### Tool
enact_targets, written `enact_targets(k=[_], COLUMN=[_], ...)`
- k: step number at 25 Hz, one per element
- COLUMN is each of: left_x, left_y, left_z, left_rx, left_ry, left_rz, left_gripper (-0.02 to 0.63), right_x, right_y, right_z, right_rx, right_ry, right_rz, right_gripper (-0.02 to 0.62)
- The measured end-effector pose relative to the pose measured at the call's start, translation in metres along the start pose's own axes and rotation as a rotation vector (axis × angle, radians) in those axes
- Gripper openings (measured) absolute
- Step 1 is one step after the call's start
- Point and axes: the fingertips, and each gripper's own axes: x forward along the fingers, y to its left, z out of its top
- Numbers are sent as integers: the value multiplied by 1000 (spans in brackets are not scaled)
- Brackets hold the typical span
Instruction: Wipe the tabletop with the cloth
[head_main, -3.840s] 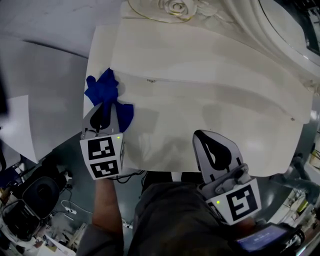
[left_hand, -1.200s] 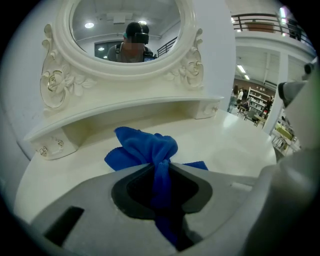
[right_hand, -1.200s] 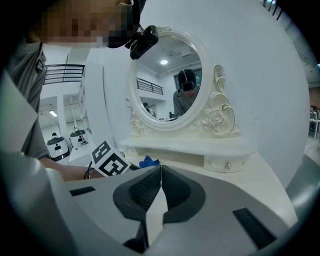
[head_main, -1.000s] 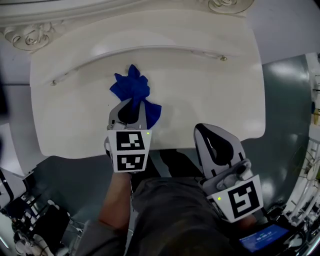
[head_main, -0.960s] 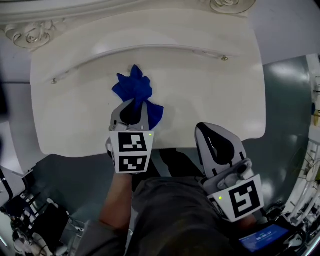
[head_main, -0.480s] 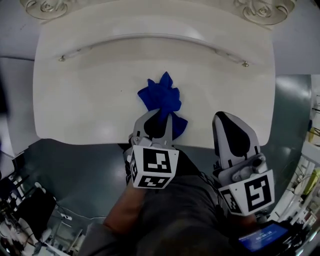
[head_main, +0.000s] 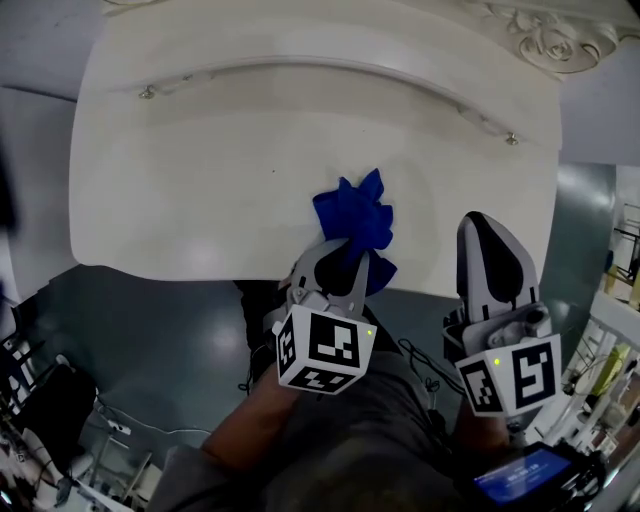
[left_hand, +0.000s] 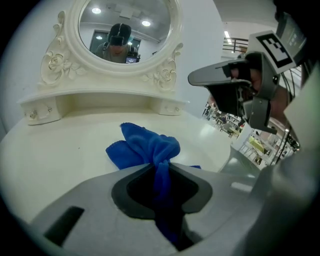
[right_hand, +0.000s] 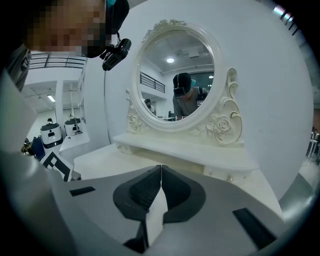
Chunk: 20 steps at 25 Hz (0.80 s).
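Note:
A crumpled blue cloth (head_main: 353, 220) lies on the cream dressing-table top (head_main: 200, 170) near its front edge, right of the middle. My left gripper (head_main: 345, 252) is shut on the cloth's near end; in the left gripper view the blue cloth (left_hand: 145, 146) is pinched between the jaws and bunches out ahead of the left gripper (left_hand: 161, 169) onto the tabletop (left_hand: 60, 150). My right gripper (head_main: 490, 232) hangs over the table's front right edge, shut and empty. In the right gripper view the right gripper (right_hand: 160, 169) shows its jaws meeting with nothing between them.
An oval mirror (left_hand: 125, 30) in a carved cream frame stands at the back on a raised shelf (left_hand: 100, 97). The table's front edge (head_main: 180, 272) drops to a grey floor with cables and gear (head_main: 60, 420). The right gripper's body (left_hand: 240, 90) shows beside the left gripper.
The left gripper has dragged the cloth to the right across the tabletop, closer to the front right edge. The right gripper has shifted slightly right along with it.

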Motion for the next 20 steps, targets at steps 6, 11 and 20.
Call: enact_targets(k=[6, 11, 20], left_x=[-10, -21, -45], left_y=[4, 13, 43], left_z=[-9, -16, -31], left_rx=[-18, -39, -80], left_ry=[9, 21, 28], left_rz=[-24, -21, 12], left_gripper=[74, 74, 74], right_x=[5, 8, 16], right_y=[20, 34, 75], right_z=[1, 4, 6], right_rx=[-5, -4, -17], right_ry=[8, 7, 11], right_rz=[17, 31, 84], right_gripper=[14, 14, 14])
